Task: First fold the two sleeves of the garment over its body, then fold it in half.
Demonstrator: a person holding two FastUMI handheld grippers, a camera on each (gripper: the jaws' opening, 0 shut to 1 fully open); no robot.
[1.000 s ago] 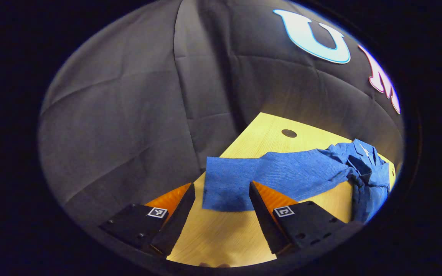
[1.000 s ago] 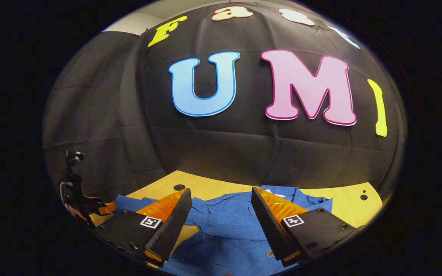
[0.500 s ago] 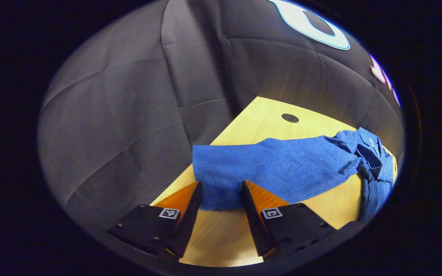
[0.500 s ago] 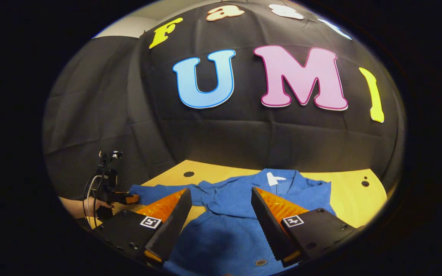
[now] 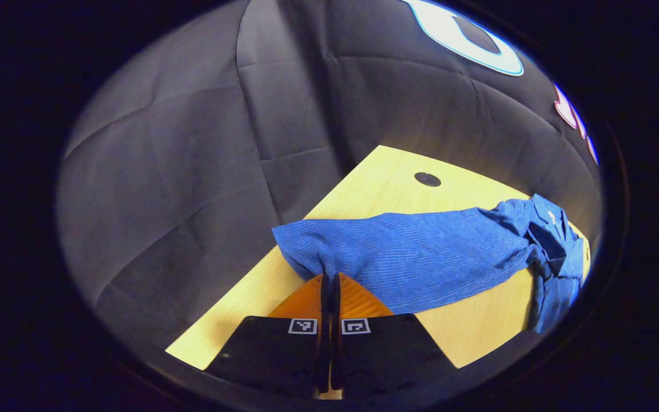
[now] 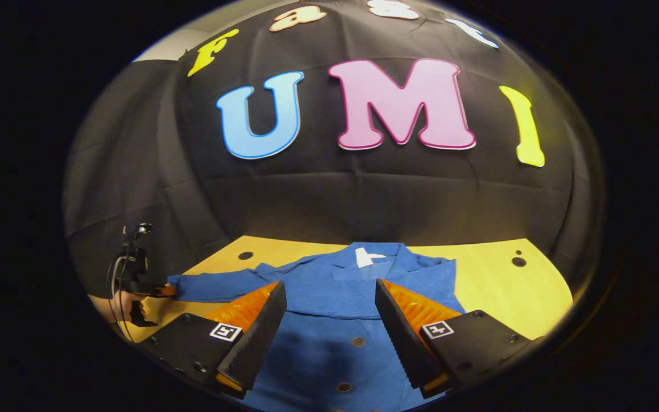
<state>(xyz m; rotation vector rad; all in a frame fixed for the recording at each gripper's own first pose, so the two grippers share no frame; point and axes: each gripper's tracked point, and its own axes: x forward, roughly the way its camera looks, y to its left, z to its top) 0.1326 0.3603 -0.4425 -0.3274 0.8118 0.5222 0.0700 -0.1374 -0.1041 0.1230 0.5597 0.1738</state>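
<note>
A blue buttoned garment [image 6: 352, 297] lies face up on the yellow wooden table [image 6: 495, 286], collar toward the far wall. In the left gripper view its long sleeve [image 5: 415, 254] stretches across the table, and my left gripper [image 5: 329, 280] is shut on the cuff end, which is lifted a little off the wood. The right gripper view shows that same gripper [image 6: 161, 290] small at the far left, held by a hand, at the sleeve's tip. My right gripper [image 6: 329, 297] hangs open above the garment's chest, with nothing between its fingers.
The booth's black cloth wall closes the table's far side and its left. Small dark round holes [image 6: 518, 262] [image 5: 427, 179] sit in the tabletop near the back corners. Bare wood lies to the right of the garment.
My left gripper moved forward and closed on the sleeve's cuff, which now rises off the table. The right gripper shifted so more of the garment's buttoned front shows beneath it.
</note>
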